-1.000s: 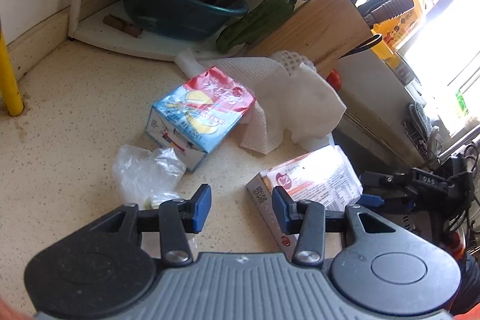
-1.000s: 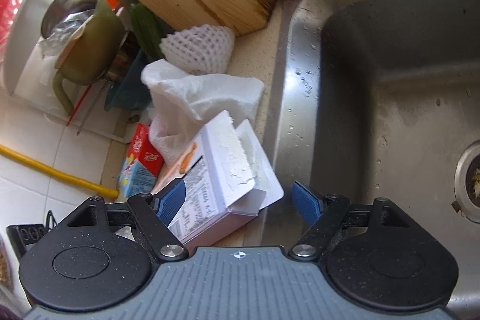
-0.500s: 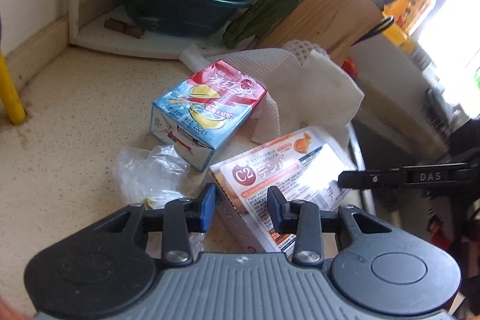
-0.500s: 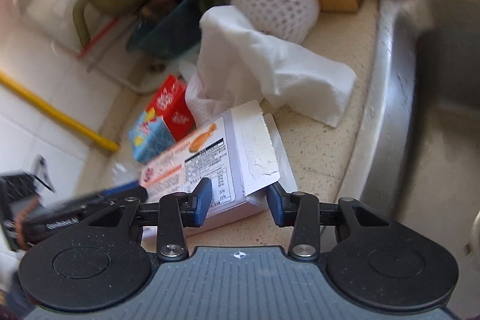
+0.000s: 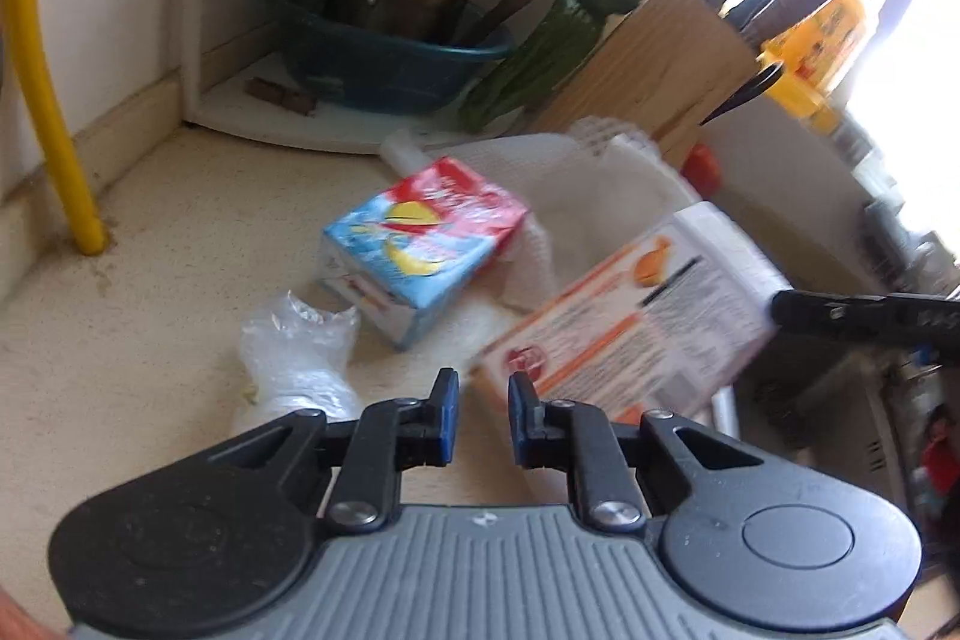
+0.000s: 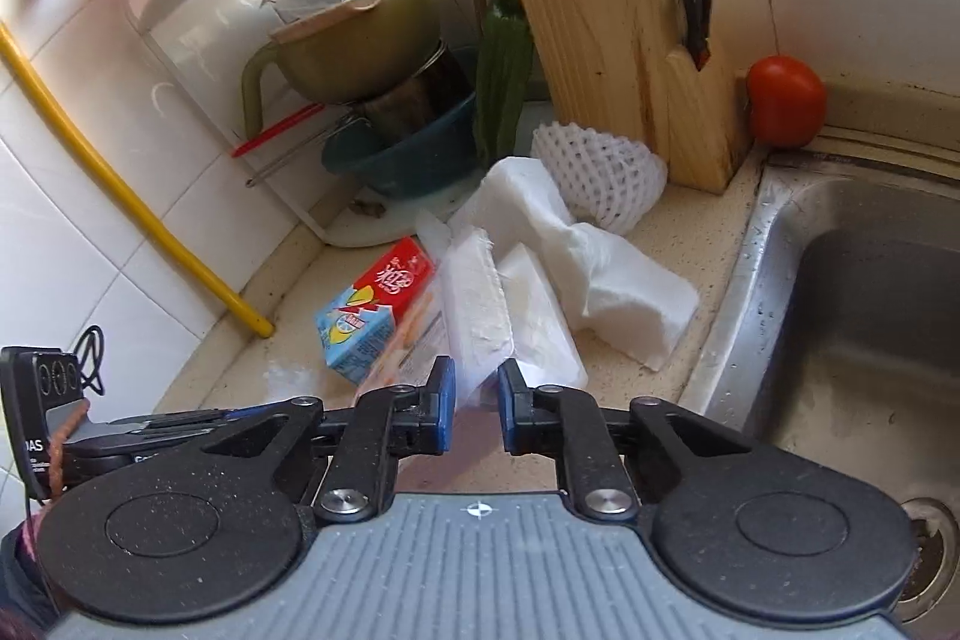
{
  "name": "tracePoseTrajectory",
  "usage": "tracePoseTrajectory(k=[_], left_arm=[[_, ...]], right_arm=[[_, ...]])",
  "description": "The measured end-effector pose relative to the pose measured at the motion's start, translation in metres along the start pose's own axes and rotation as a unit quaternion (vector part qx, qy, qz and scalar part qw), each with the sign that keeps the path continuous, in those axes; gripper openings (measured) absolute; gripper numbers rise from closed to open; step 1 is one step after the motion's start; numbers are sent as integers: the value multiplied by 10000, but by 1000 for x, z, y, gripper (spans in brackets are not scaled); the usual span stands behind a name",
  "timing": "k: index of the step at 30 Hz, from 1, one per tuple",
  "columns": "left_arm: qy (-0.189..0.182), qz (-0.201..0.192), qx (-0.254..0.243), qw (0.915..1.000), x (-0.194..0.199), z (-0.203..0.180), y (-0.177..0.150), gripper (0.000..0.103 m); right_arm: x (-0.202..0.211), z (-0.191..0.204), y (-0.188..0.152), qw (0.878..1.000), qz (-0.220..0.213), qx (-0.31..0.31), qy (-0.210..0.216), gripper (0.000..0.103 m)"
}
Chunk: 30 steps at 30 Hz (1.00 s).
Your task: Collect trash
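Observation:
My right gripper (image 6: 477, 409) is shut on the flap end of a white and orange carton (image 6: 480, 316) and holds it tilted above the counter; the carton also shows in the left wrist view (image 5: 636, 322). My left gripper (image 5: 483, 418) is narrowly open and empty, just in front of the carton's near corner. A blue and red juice box (image 5: 420, 250) lies on the counter, also in the right wrist view (image 6: 375, 316). A crumpled clear plastic bag (image 5: 294, 352), a white paper towel (image 6: 600, 274) and a white foam fruit net (image 6: 600, 172) lie nearby.
A wooden knife block (image 6: 624, 40) and a tomato (image 6: 786, 100) stand behind the trash. A dish rack with a green pot (image 6: 360, 40) and blue basin (image 6: 408, 154) is at the back. The steel sink (image 6: 858, 340) is to the right. A yellow pipe (image 5: 48, 100) runs down the wall.
My right gripper has closed on the carton's flap end and lifted it off the counter. My left gripper has narrowed and pulled back slightly.

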<state>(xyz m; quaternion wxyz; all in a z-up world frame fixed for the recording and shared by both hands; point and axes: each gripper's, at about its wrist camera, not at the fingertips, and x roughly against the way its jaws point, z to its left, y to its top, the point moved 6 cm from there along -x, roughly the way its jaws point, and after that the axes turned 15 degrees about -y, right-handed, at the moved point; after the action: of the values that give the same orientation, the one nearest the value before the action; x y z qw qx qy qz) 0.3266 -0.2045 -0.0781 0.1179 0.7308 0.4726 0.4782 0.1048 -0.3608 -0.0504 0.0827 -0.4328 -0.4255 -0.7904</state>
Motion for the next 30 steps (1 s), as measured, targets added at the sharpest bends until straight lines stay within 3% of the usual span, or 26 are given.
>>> tracePoseTrajectory(k=[4, 7, 10, 12, 15, 18, 20, 23, 24, 30], left_arm=[[200, 42, 69, 9998, 2, 20, -1, 25], [296, 45, 83, 9995, 6, 25, 0, 27], [322, -197, -39, 9993, 23, 19, 3, 34], [555, -459, -117, 9973, 39, 17, 6, 48], [971, -665, -74, 9930, 50, 27, 9, 58], [1089, -209, 44, 9938, 26, 38, 3, 58], [1084, -27, -10, 9941, 7, 40, -2, 58], [1112, 251, 139, 9934, -17, 47, -10, 56], [1124, 183, -2, 9935, -19, 43, -9, 40], [699, 286, 132, 9971, -23, 35, -9, 34]], right_arm=[[-20, -6, -11, 9996, 281, -47, -78, 20], [-31, -3, -20, 9989, 474, -36, 31, 29], [-34, -3, -22, 9987, 494, -78, 136, 31], [-36, -4, -21, 9986, 501, -108, 142, 33], [-42, -7, -21, 9982, 548, -172, 148, 44], [-51, -7, -24, 9974, 659, -229, 172, 57], [-54, -7, -25, 9973, 700, -208, 117, 59], [-56, -10, -26, 9968, 743, -283, 126, 76], [-56, -12, -26, 9965, 762, -323, 119, 76], [-61, -22, -20, 9956, 719, -596, 66, 71]])
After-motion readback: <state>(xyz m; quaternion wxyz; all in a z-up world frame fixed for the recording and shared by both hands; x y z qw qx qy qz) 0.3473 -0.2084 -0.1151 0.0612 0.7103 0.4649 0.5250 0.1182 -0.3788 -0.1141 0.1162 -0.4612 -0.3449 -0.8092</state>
